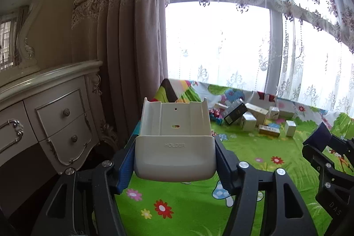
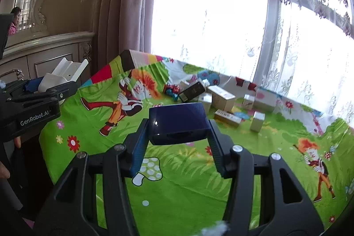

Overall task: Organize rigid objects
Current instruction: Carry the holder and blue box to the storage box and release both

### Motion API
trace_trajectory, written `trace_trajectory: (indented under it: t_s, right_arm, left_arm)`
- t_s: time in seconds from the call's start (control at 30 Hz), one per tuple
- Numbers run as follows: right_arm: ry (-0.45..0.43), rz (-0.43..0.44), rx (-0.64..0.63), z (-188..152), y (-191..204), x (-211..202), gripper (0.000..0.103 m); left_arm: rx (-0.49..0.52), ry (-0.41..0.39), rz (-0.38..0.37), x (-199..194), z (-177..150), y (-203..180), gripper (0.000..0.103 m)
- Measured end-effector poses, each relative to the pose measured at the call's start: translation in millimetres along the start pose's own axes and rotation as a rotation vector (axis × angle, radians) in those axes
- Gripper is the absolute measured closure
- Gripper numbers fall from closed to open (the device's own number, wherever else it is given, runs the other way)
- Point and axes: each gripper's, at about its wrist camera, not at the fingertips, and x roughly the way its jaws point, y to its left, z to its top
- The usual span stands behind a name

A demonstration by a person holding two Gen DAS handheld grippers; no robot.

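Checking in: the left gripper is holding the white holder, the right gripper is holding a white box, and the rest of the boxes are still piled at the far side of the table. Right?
One slip: the right gripper holds a dark blue box, not a white one, as the right wrist view shows. The left gripper does grip the white holder, and the other boxes sit at the far side of the table.

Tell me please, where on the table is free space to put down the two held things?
Free: the green cloth from the near edge up to the box cluster, and its left part around the cartoon figure. Crowded: the far side by the window, where the boxes lie.

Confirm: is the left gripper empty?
No, the left gripper clamps a white holder between its fingers.
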Motion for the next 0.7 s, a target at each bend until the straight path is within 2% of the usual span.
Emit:
trace_trajectory:
  t_s: [0.13, 0.37, 0.53, 0.7]
  right_arm:
    - [-0.080, -0.053, -0.013, 5.9, -9.9, -31.0, 0.047]
    - [-0.150, -0.143, -0.014, 7.9, -32.3, -78.8, 0.047]
    - [-0.159, -0.214, 0.013, 1.7, -55.1, -106.8, 0.047]
    - [-0.131, -0.306, 0.083, -12.4, -87.5, -132.9, 0.047]
  left_arm:
    - [0.027, -0.065, -0.033, -18.5, 7.5, -14.8, 0.039]
    - [0.099, -0.168, -0.102, -50.2, 16.0, -47.2, 0.039]
    - [0.177, -0.231, -0.168, -71.0, 20.7, -81.0, 0.039]
    - [0.262, -0.249, -0.311, -92.6, 19.1, -129.6, 0.039]
